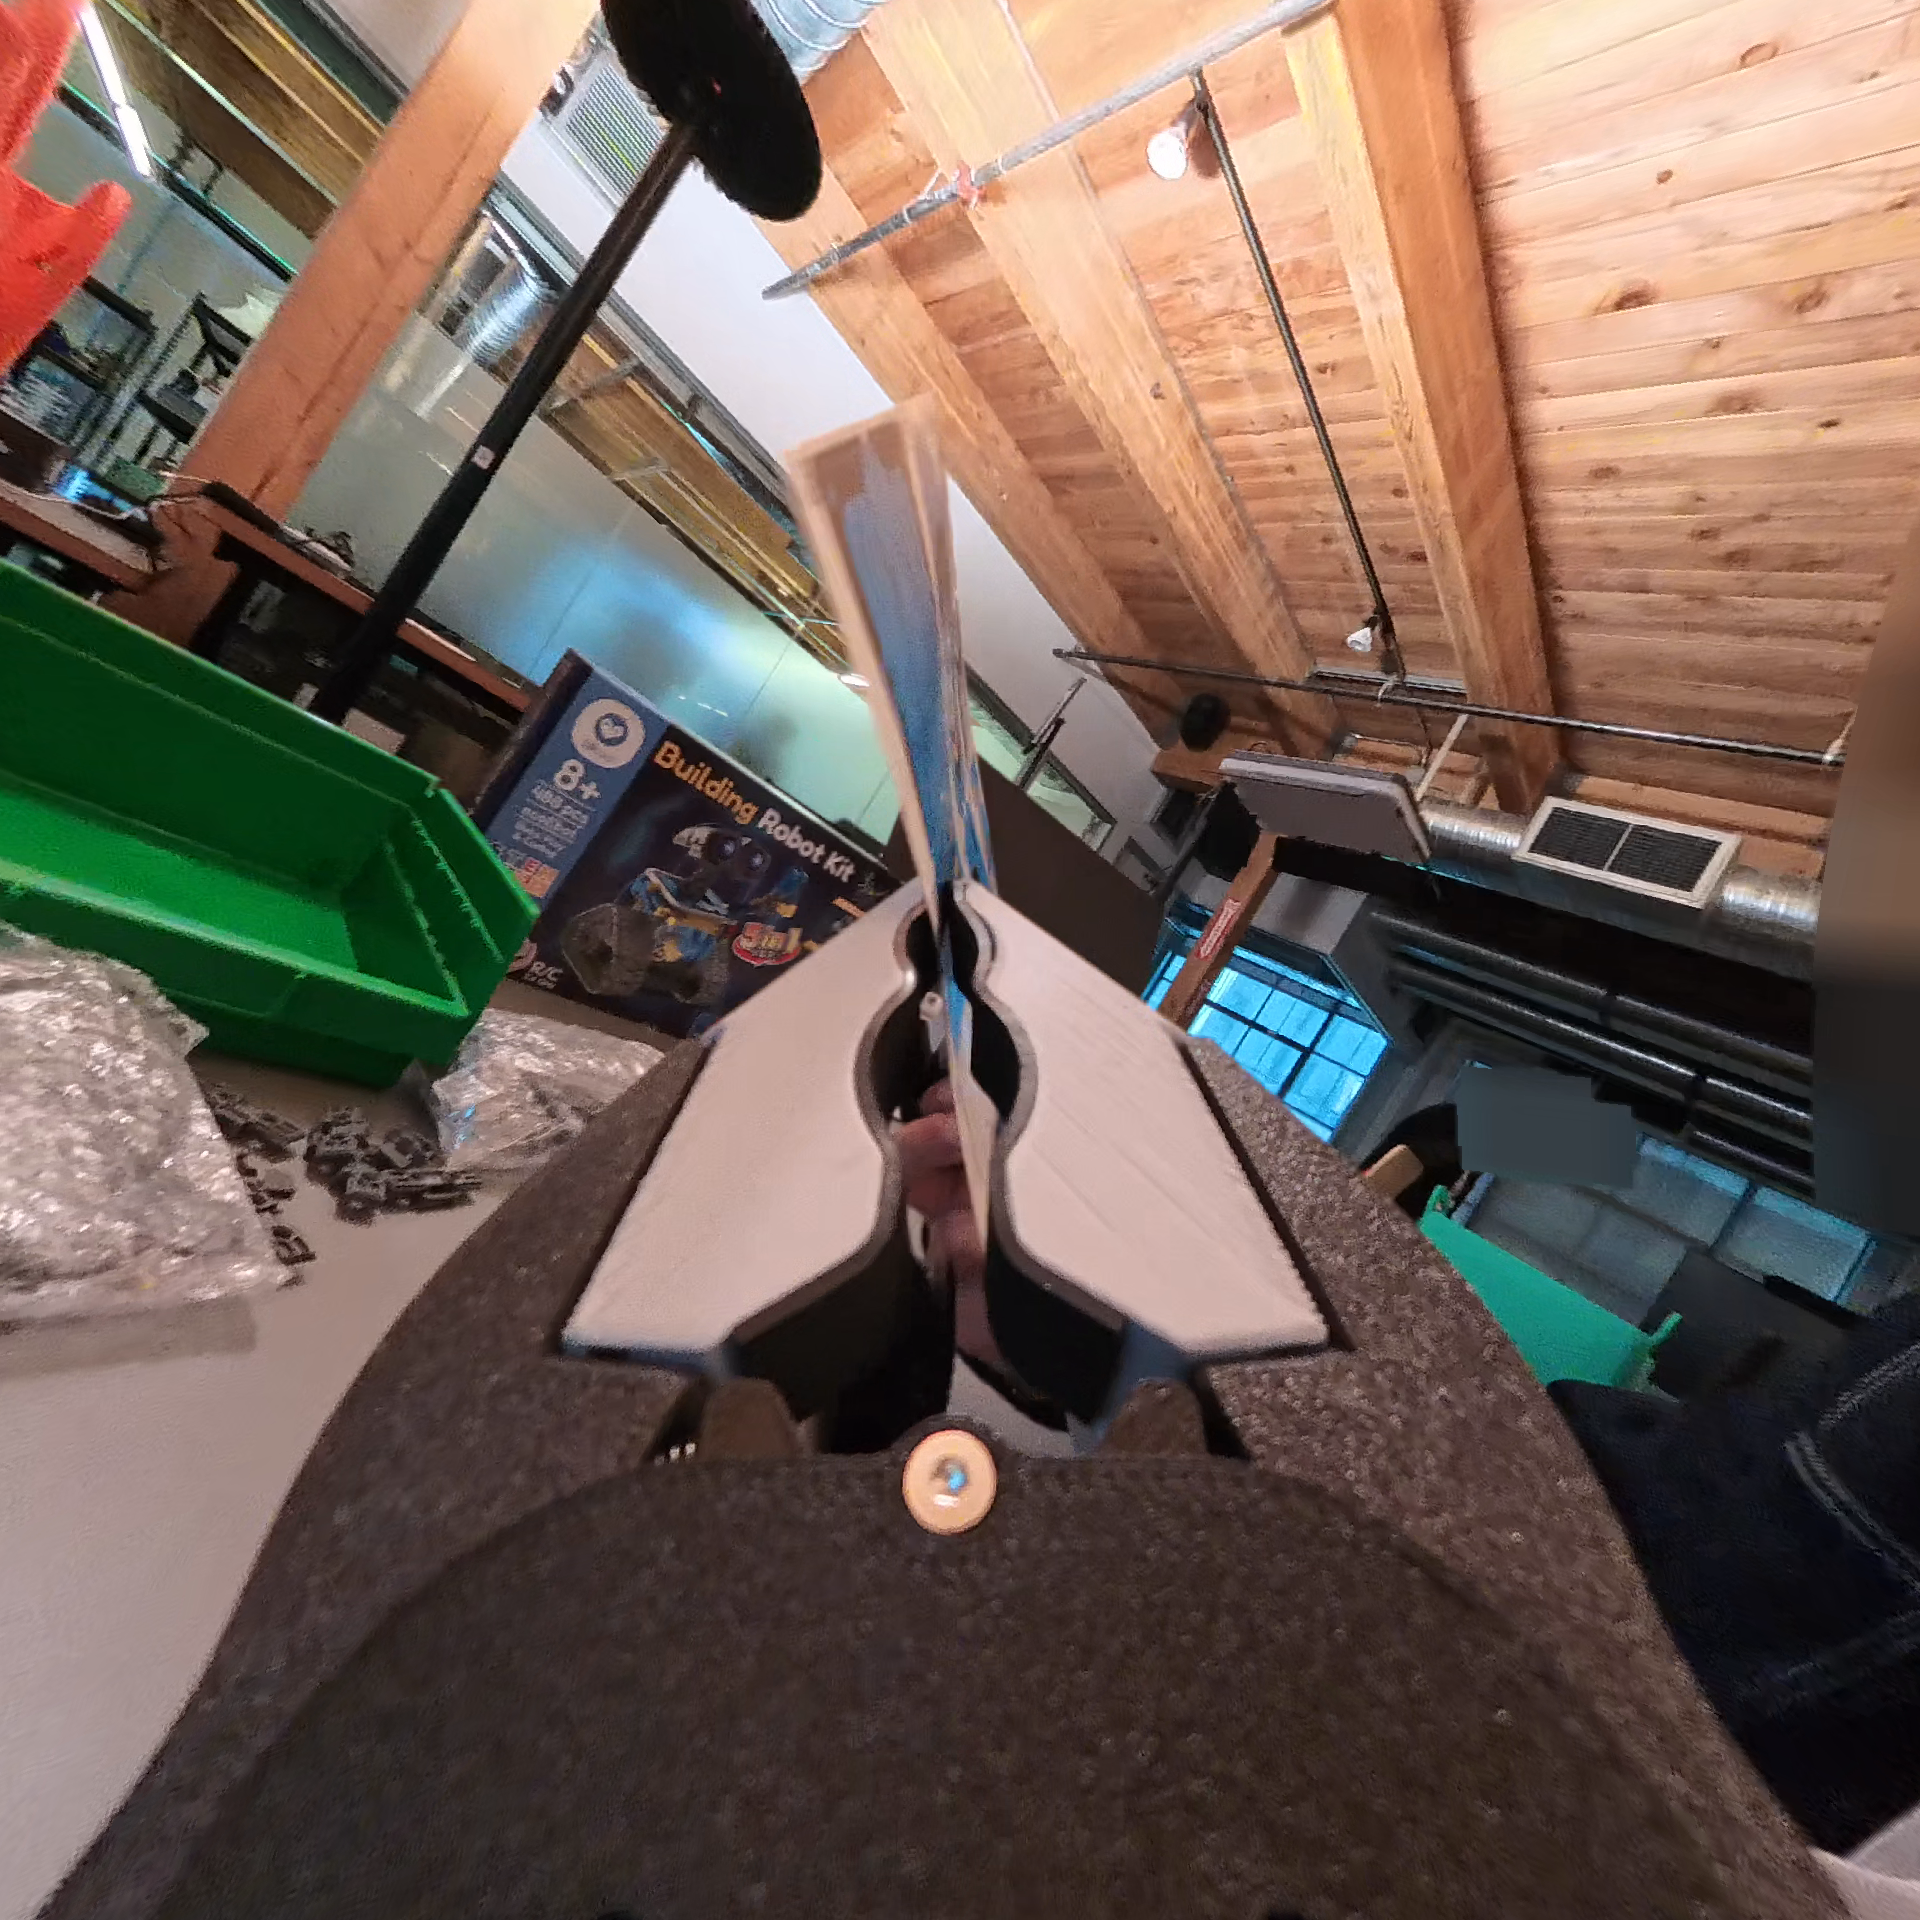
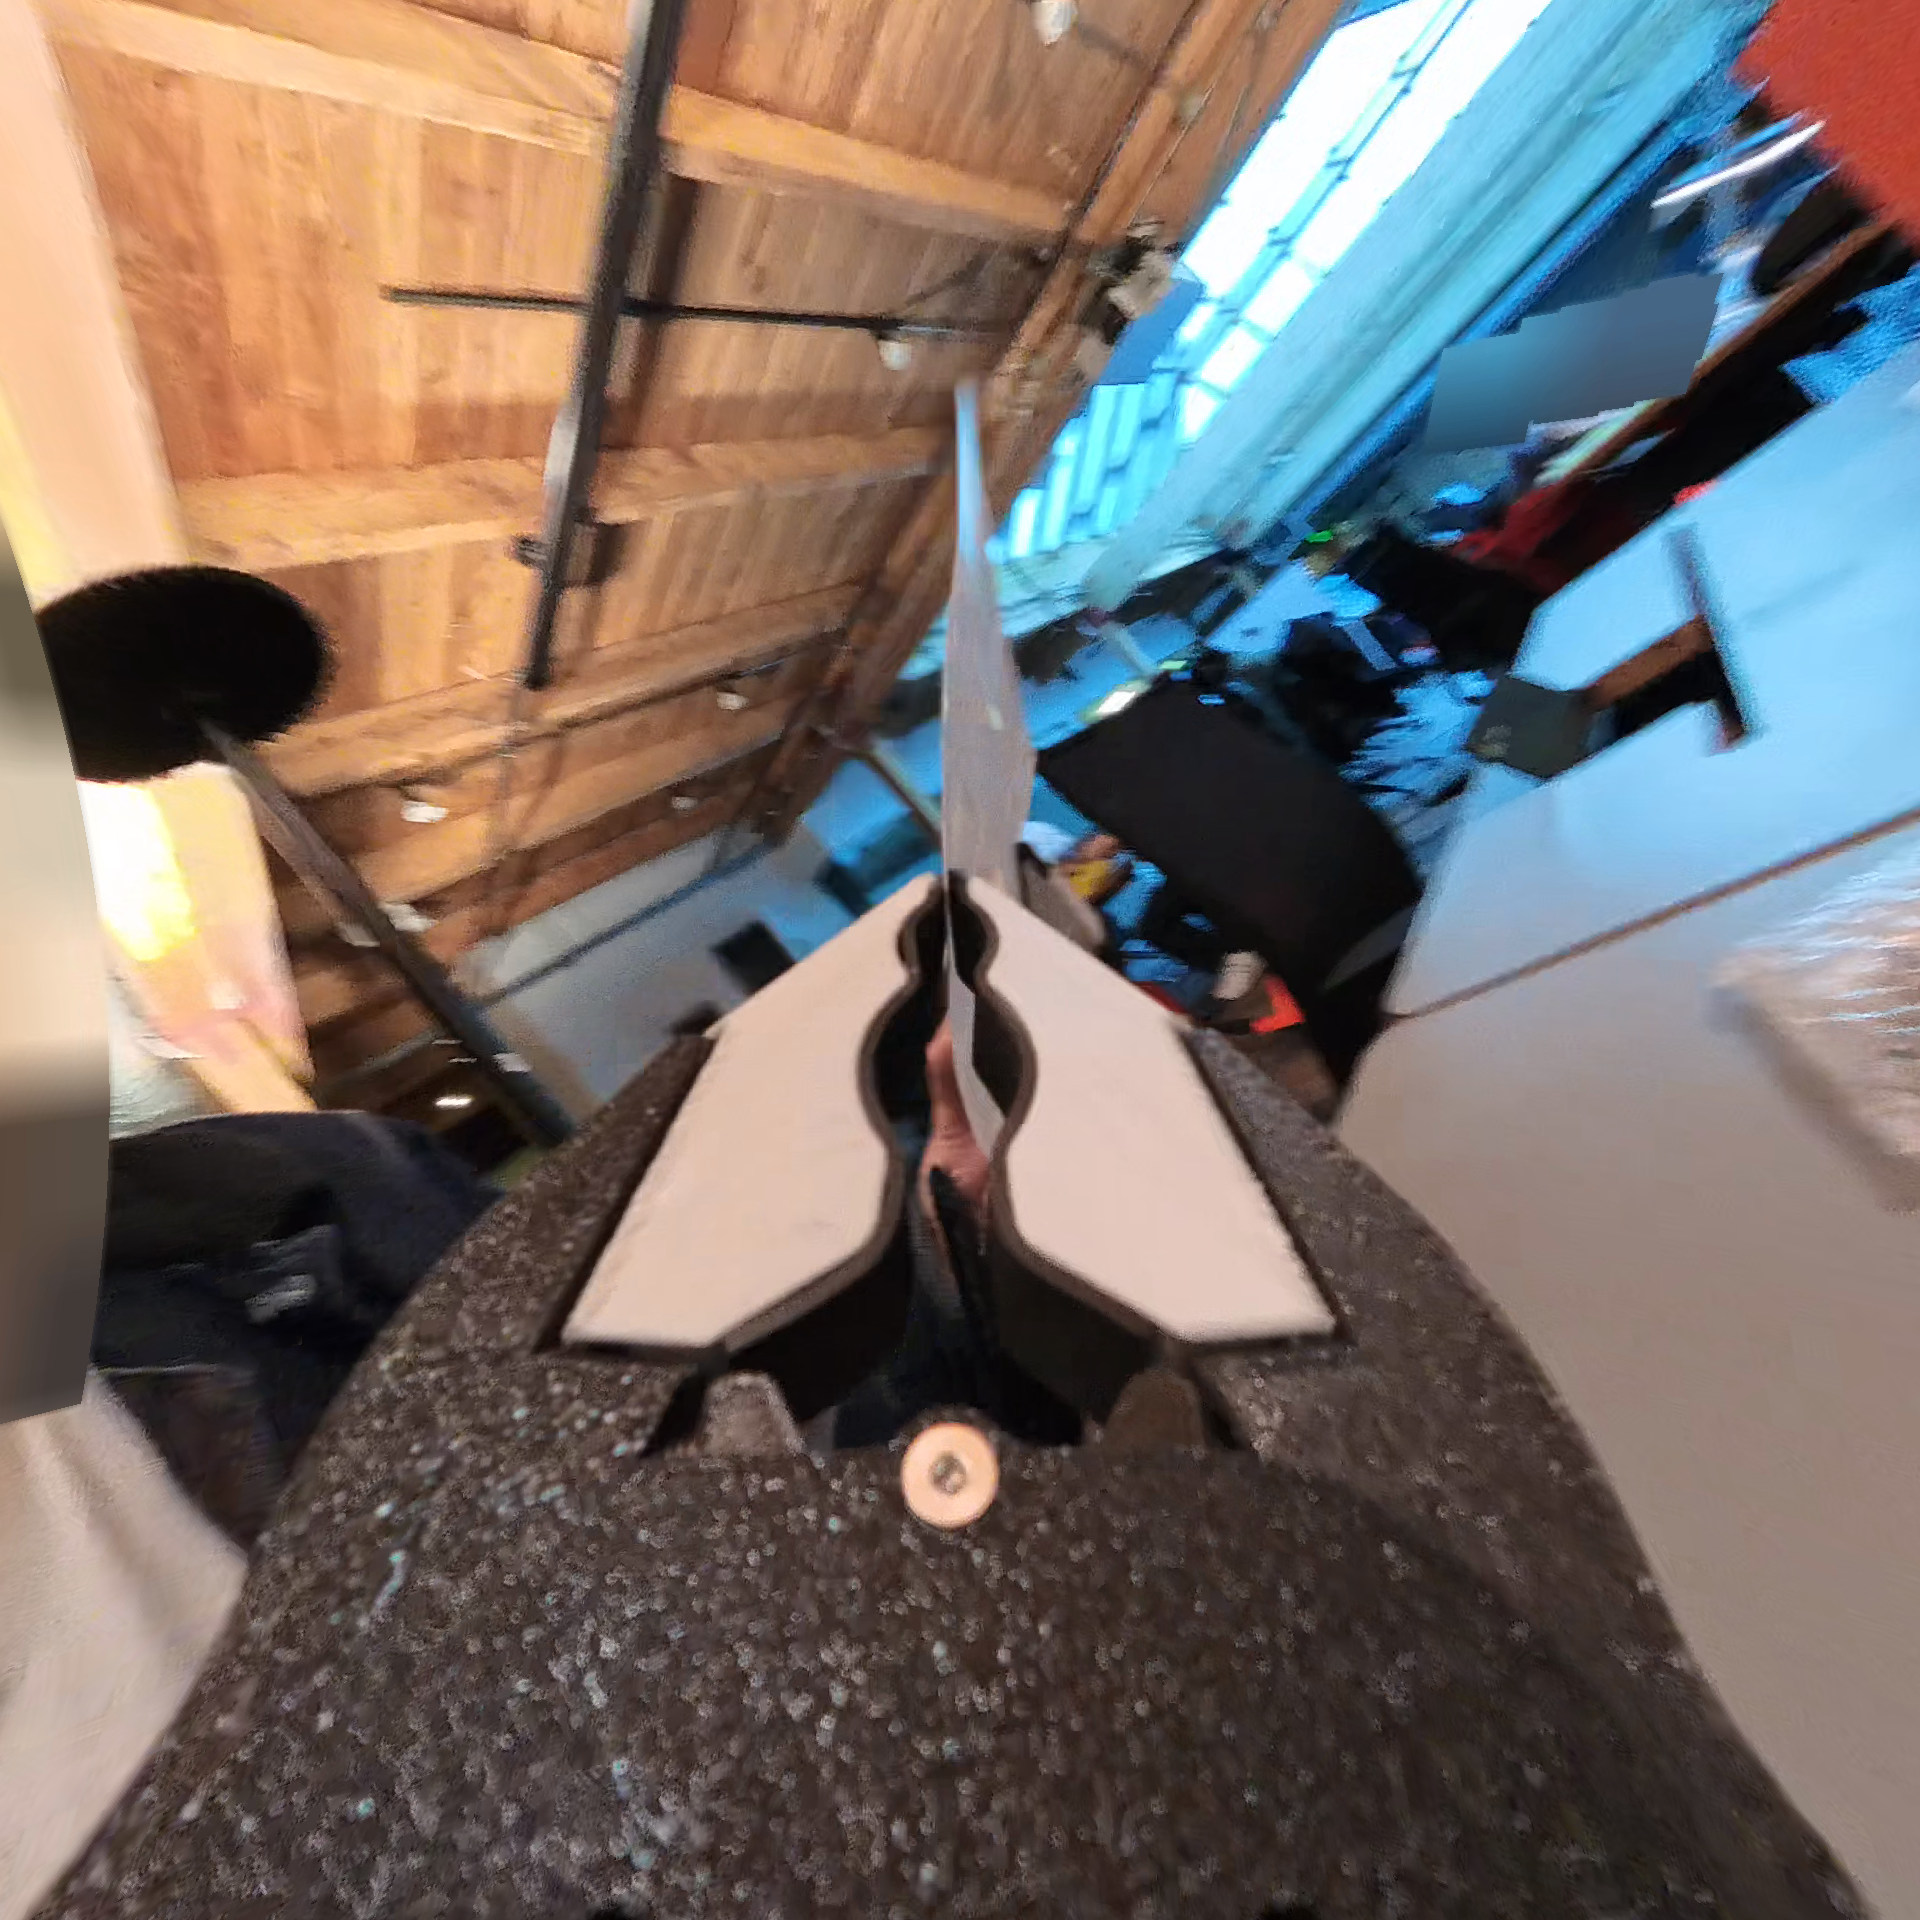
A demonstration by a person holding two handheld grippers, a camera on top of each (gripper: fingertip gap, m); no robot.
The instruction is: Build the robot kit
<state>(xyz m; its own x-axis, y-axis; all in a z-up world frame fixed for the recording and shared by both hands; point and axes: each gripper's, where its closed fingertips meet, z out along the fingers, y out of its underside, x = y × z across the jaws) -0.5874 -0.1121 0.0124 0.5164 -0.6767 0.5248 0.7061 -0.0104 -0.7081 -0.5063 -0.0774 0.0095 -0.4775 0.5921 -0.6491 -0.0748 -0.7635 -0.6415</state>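
My left gripper point(image 1: 948, 891) is shut on a thin printed booklet point(image 1: 902, 644) with blue and white pages, seen edge-on and sticking up from between the fingertips. My right gripper point(image 2: 948, 883) is shut on a thin white sheet point(image 2: 979, 717), also edge-on and pointing up; whether it belongs to the same booklet cannot be told. Both grippers tilt upward toward the wooden ceiling. A bit of a hand shows behind each pair of fingers. The right wrist view is blurred.
A green plastic bin point(image 1: 218, 862) and a dark toy kit box point(image 1: 665, 862) stand on the grey table point(image 1: 125, 1475). Clear plastic bags point(image 1: 94, 1132) and small dark parts point(image 1: 364, 1164) lie beside them. A black pole with a round fuzzy top point(image 1: 717, 94) stands behind. A person's dark clothing point(image 1: 1787, 1558) is at right. Left tips to right tips: about 10 centimeters.
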